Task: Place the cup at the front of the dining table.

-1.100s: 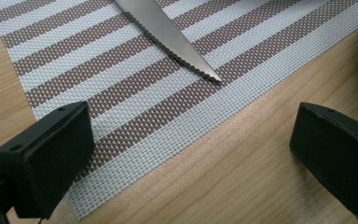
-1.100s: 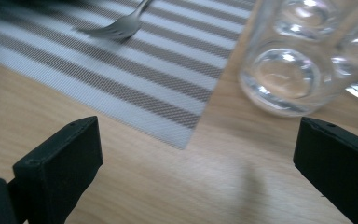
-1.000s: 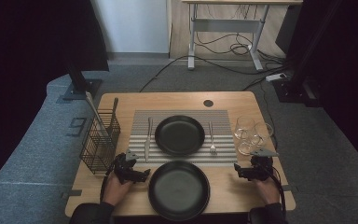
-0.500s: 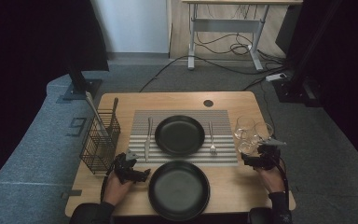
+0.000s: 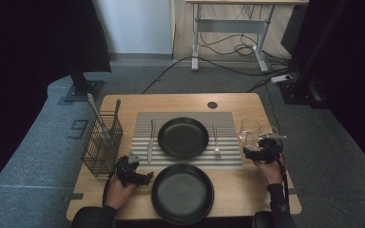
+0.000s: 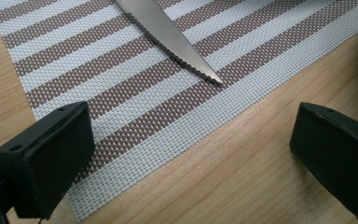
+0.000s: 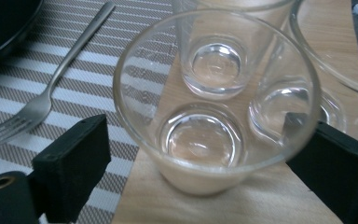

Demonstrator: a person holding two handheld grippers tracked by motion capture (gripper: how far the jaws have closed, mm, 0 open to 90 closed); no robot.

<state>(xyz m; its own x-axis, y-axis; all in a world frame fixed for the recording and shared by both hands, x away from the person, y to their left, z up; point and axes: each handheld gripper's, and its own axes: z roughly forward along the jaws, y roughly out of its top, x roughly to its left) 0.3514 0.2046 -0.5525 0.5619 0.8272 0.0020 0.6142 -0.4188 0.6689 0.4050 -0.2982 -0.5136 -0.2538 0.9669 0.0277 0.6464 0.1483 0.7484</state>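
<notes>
Three clear glasses stand at the table's right edge, beside a striped placemat [image 5: 228, 159]. My right gripper [image 5: 257, 153] is open at the nearest glass [image 7: 214, 116], one jaw on each side of its base, the left jaw a little apart from it. A second glass [image 7: 216, 60] stands behind and a third [image 7: 340, 56] to the right. My left gripper [image 5: 135, 175] rests open near the mat's front left corner [image 6: 135, 158], its jaws [image 6: 191, 154] wide apart with nothing between them. A serrated knife tip [image 6: 177, 44] lies just ahead.
A black plate [image 5: 183, 137] sits on the mat between a knife [image 5: 150, 142] and a fork [image 5: 216, 141]. Another black plate [image 5: 182, 193] lies at the front edge. A wire basket [image 5: 102, 145] holding utensils stands at the left.
My right gripper has moved away from the front edge up to the glasses and now has the nearest one between its jaws. The left gripper has stayed put.
</notes>
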